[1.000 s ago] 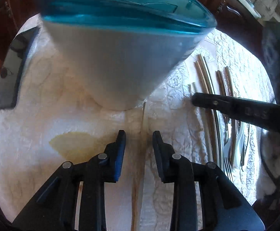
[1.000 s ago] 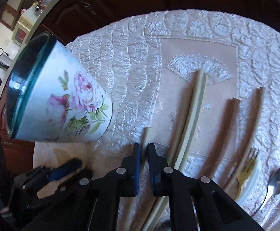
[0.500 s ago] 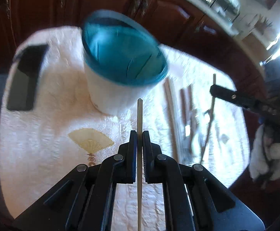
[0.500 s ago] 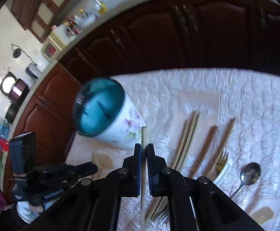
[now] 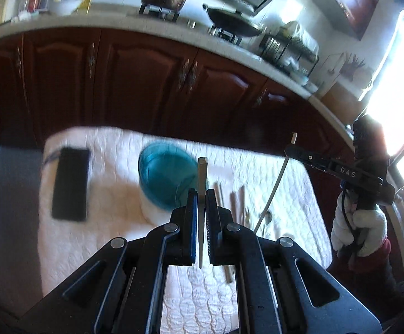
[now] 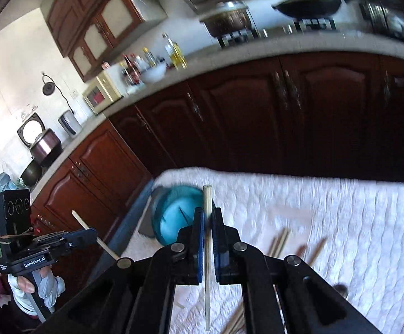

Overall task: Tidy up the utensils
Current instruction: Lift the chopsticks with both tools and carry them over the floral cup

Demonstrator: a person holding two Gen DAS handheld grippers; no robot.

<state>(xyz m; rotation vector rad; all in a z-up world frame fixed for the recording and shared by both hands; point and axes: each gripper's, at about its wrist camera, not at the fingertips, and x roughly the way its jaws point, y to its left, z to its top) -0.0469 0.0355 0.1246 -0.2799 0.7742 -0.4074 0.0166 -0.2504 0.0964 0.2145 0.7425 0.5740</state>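
My left gripper (image 5: pixel 200 194) is shut on a pale chopstick (image 5: pixel 201 175), held high above the table. Below and beyond it stands the utensil cup (image 5: pixel 164 176), white outside and blue inside. My right gripper (image 6: pixel 208 214) is shut on a second chopstick (image 6: pixel 207 197), also raised, with the same cup (image 6: pixel 174 217) below it. In the left wrist view the right gripper (image 5: pixel 289 147) shows at the right with its chopstick (image 5: pixel 277 186) hanging through it. In the right wrist view the left gripper (image 6: pixel 92 235) shows at the left with its chopstick (image 6: pixel 83 224). More chopsticks (image 5: pixel 236 203) lie on the white tablecloth (image 5: pixel 104 194).
A black phone (image 5: pixel 69 183) lies on the cloth left of the cup. A fork and a spoon (image 5: pixel 267 217) lie among the loose chopsticks (image 6: pixel 280 240). Dark wooden cabinets (image 5: pixel 146 83) stand behind the table, under a counter with pots. Gloved hands (image 5: pixel 360 225) hold the grippers.
Both grippers rose well above the table, each carrying a chopstick. The left one closed on its chopstick, which lay on the cloth a second ago. The cup now looks small and far below.
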